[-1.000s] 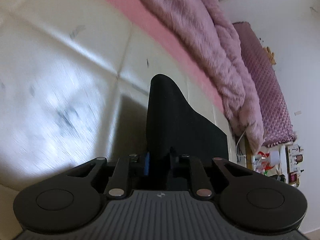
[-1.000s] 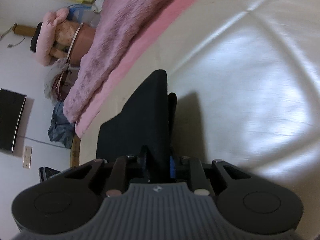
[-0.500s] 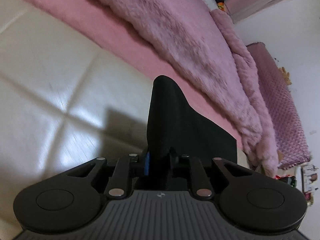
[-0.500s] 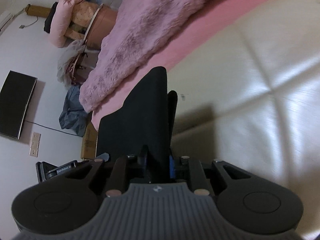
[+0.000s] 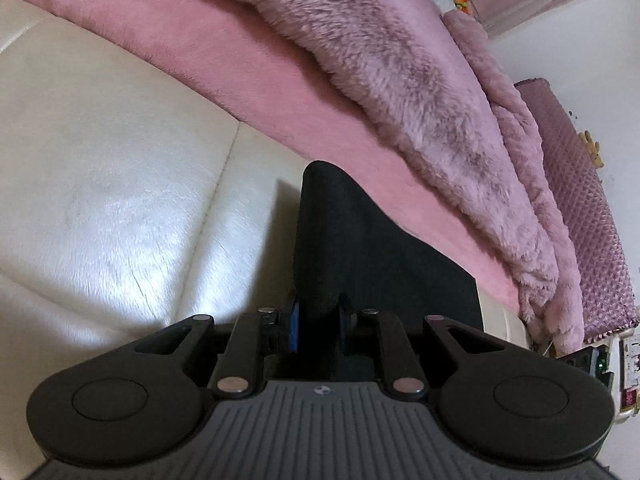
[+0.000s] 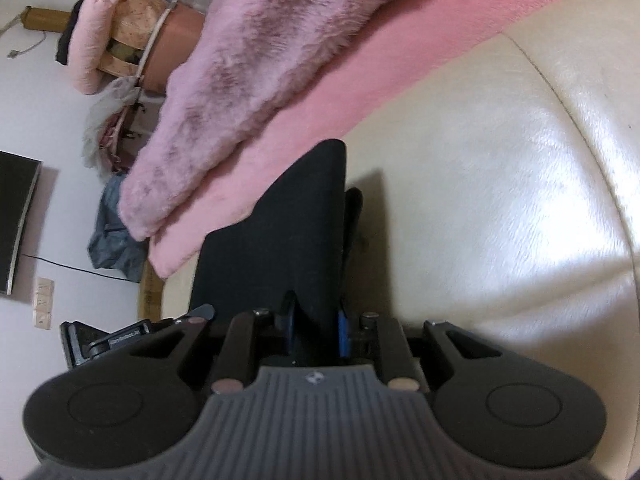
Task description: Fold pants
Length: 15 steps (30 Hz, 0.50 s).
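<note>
Bed [image 5: 100, 200]: cream, glossy, quilted surface under both my views; I take it as the folding surface.

Sheet [image 5: 248, 80]: pink band along the far side of the bed.

Blanket [image 5: 400, 80]: mauve, furry, heaped on the sheet, well apart from my work.

Pants [image 5: 360, 248]: black fabric, lifted off the bed, stretched between my two grippers. In the left view the cloth rises from the fingers and spreads to the right; in the right view [image 6: 288, 232] it spreads to the left. I judge I hold two corners of one edge, kept taut so the fold will land square. How much of the pants hangs below is hidden.

Left gripper [image 5: 318, 312]: fingers drawn narrow, clamped on a pants edge, which covers them almost wholly; only a blue pad shows beside the cloth.

Right gripper [image 6: 316, 320]: fingers likewise narrow, pinching the pants; one dark fingertip [image 6: 354, 208] shows just right of the cloth.
</note>
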Tool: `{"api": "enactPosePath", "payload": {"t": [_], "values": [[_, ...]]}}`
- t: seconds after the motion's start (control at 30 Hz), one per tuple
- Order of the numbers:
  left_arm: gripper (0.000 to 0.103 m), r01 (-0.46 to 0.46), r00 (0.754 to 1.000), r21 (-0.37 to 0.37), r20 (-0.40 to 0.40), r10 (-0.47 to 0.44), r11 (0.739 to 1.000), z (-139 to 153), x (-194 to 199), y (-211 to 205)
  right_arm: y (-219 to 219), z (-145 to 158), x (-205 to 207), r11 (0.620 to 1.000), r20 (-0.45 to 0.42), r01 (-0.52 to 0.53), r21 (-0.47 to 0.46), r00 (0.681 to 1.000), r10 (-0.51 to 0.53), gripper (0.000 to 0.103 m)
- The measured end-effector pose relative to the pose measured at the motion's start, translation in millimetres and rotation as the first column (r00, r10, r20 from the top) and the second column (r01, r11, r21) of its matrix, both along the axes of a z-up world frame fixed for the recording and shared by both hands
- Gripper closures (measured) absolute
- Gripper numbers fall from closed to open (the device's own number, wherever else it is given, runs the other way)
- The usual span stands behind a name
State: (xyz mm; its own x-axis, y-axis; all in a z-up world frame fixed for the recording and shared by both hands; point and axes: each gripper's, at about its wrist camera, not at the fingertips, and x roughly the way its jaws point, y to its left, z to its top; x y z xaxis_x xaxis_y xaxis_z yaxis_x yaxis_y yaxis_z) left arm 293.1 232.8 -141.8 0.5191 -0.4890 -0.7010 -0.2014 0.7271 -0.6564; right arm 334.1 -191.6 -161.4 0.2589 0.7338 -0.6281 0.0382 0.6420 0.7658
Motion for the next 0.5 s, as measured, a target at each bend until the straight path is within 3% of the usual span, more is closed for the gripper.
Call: {"api": "enactPosePath", "payload": {"t": [0.37, 0.5], "values": [[0.076, 0.042, 0.999, 0.016, -0.007, -0.042, 0.999, -13.5, 8.8, 7.5, -2.9, -25.2, 10.5, 1.000, -0.003, -0.002, 0.012, 1.000, 0.002, 0.088], [0.068, 0.028, 0.999, 0.080, -0.035, -0.025, 0.996, -2.8, 9.3, -1.0, 0.0, -20.7, 10.4, 1.000, 0.002, -0.002, -0.010, 1.000, 0.002, 0.086]]}}
